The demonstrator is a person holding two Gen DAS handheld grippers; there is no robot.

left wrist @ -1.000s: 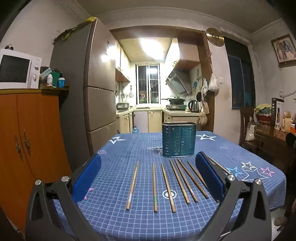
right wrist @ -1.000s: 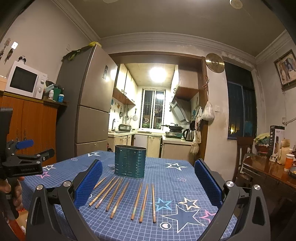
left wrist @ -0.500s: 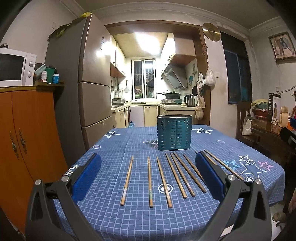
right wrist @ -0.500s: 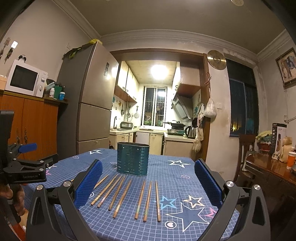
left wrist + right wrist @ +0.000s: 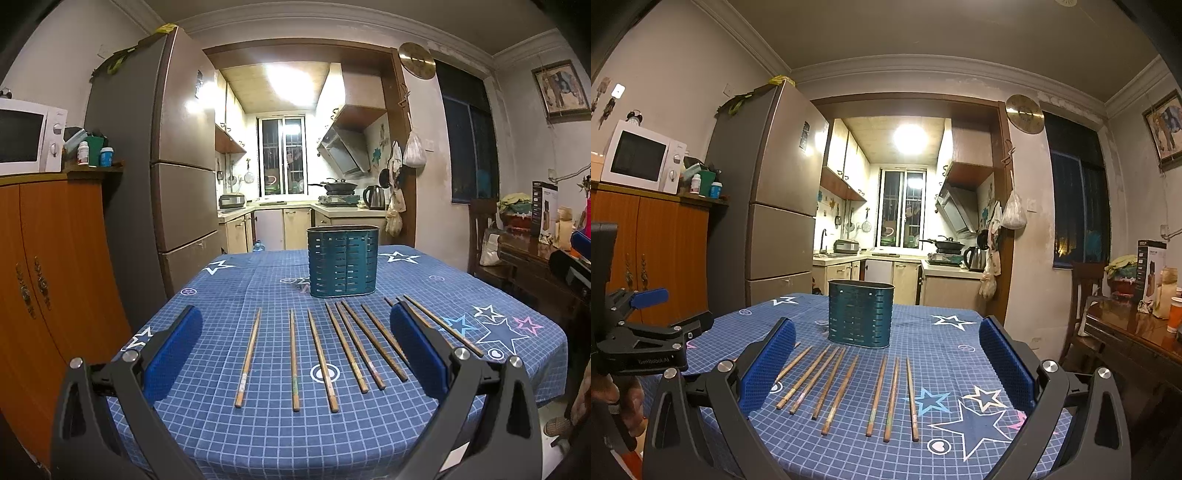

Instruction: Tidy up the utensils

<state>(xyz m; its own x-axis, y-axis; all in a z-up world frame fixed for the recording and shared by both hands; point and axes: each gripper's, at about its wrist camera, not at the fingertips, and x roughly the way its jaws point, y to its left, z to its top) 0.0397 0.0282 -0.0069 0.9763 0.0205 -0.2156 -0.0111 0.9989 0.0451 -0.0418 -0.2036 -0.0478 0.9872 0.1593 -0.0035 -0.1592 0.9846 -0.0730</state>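
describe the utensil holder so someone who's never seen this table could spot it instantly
Start at the table with the blue star-print cloth. Toward its far side, just behind the row of wooden chopsticks, stands the utensil holder: a dark teal oval tin with slotted walls. It is the only upright thing on the table; everything else there lies flat.

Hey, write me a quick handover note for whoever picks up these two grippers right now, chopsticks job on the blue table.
Left gripper: open, empty, held above the near table edge.
Right gripper: open, empty, likewise.
Chopsticks: all loose, lying side by side on the blue star tablecloth in front of the holder; at least eight are visible, some hidden behind gripper fingers.
Teal slotted utensil holder: upright behind the row, nothing seen sticking out of it.
Done: nothing yet.
Left: pick up each chopstick and stand it in the holder.
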